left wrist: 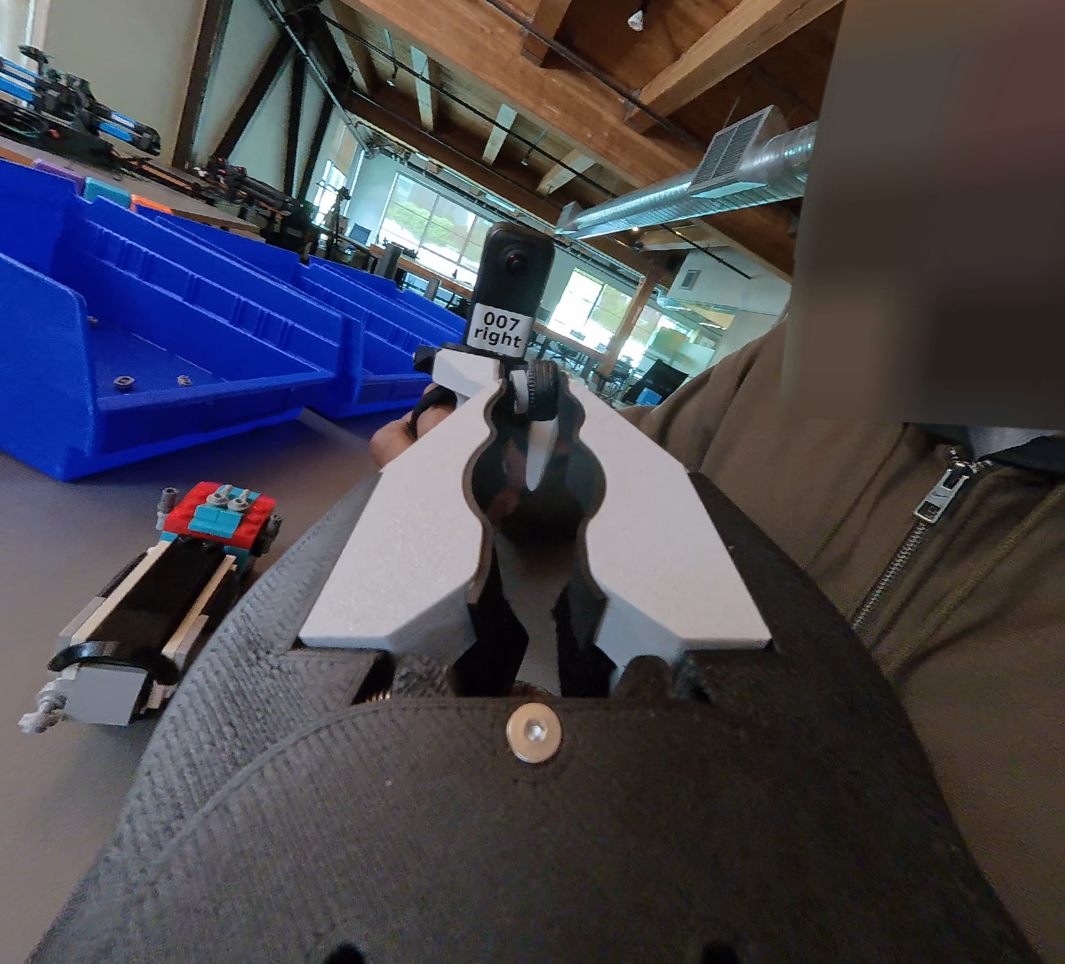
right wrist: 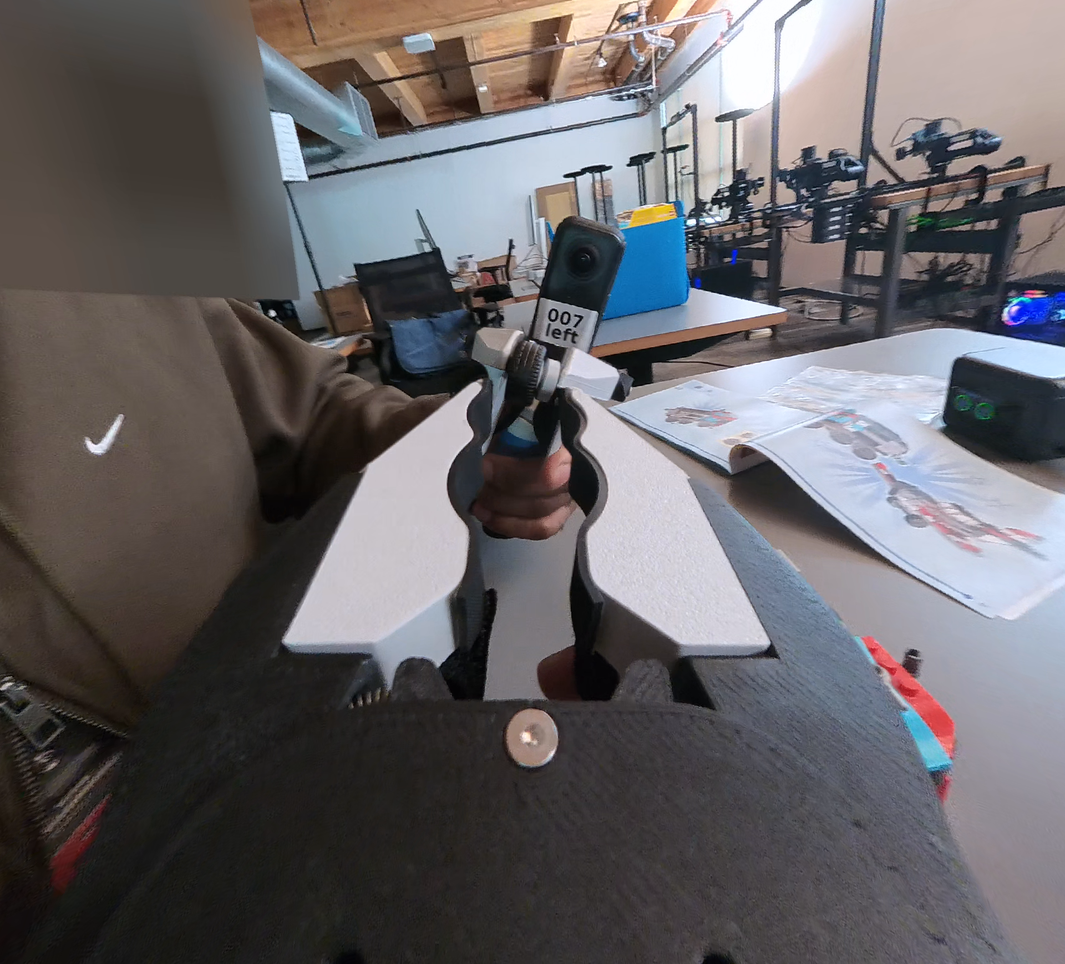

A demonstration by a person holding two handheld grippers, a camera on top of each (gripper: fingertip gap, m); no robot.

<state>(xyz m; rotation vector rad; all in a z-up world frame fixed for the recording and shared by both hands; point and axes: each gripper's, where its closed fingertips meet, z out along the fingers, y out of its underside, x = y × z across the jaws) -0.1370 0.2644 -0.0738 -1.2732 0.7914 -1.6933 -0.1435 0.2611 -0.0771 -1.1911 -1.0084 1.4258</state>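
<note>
Left hand-held gripper (left wrist: 521, 406) and right hand-held gripper (right wrist: 521, 406) face each other, raised off the worktop (left wrist: 69, 544), jaws slightly parted, gripping nothing. Brick model (left wrist: 155, 590) lies lower left of the left one, long axis roughly along its fingers; blue bins (left wrist: 173, 337) beyond.

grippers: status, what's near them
Left gripper and right gripper raised, facing tip to tip, jaws narrowly parted, grasp unclear. Brick model on table beside left, untouched. Blue bins behind.

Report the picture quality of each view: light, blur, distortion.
Left wrist view: daylit far windows blow out; ceiling beams bend from wide-angle distortion; brick model fairly sharp. Right wrist view: bright patch on the wall; open booklet smeared, red bricks at the edge blurred.
</note>
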